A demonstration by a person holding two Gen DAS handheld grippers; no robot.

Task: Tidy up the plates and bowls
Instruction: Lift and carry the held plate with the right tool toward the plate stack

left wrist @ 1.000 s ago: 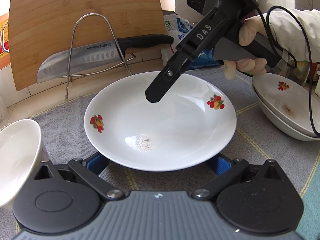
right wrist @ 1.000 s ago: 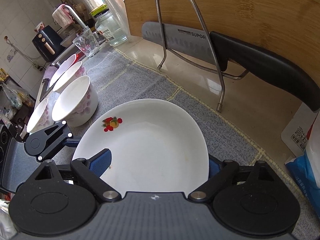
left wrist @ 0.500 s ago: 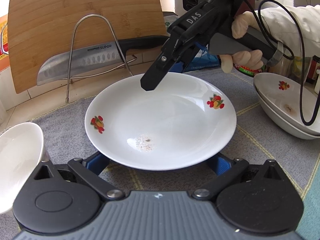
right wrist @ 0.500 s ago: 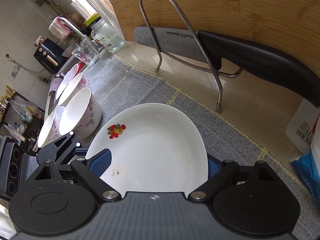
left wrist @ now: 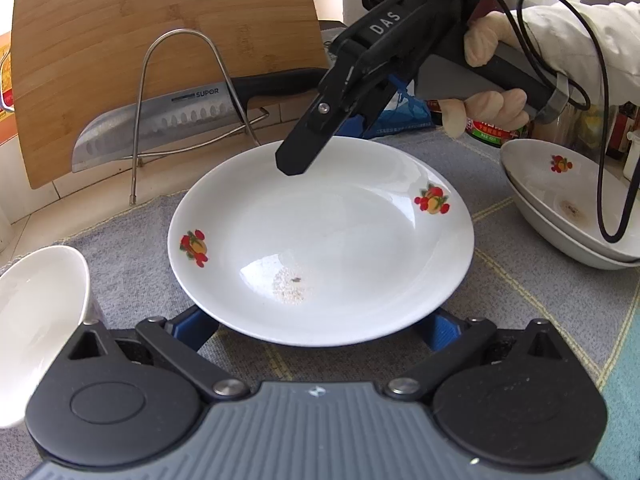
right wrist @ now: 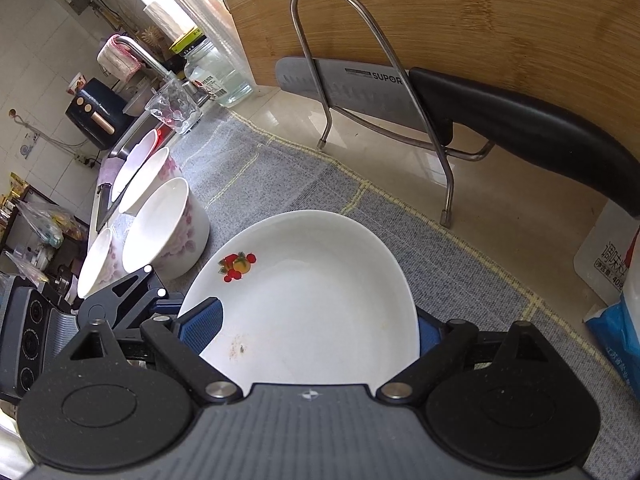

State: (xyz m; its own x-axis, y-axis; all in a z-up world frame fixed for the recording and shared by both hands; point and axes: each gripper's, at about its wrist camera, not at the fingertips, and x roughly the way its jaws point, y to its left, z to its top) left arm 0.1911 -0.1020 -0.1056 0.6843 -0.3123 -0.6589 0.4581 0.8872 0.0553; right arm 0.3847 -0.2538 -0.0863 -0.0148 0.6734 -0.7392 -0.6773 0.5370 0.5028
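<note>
A white plate with fruit decals (left wrist: 320,240) lies on the grey mat (left wrist: 132,248); it also shows in the right wrist view (right wrist: 312,304). My left gripper (left wrist: 320,326) is open, its blue pads on either side of the plate's near rim and under it. My right gripper (right wrist: 316,328) is open above the plate's far rim; in the left wrist view one right finger (left wrist: 308,148) hangs over the rim. Two stacked decal plates (left wrist: 568,200) sit at the right. A white bowl (left wrist: 36,280) stands at the left.
A bamboo cutting board (left wrist: 160,40) leans at the back, with a knife (left wrist: 180,116) resting in a wire rack (left wrist: 176,92). Several floral bowls (right wrist: 164,232) stand in a row at the left. A glass (right wrist: 172,108), jar and tap are beyond them. Bags (right wrist: 612,280) lie at the right.
My right gripper has lifted and drawn back from over the plate's middle toward its far rim. My left gripper has stayed at the near rim.
</note>
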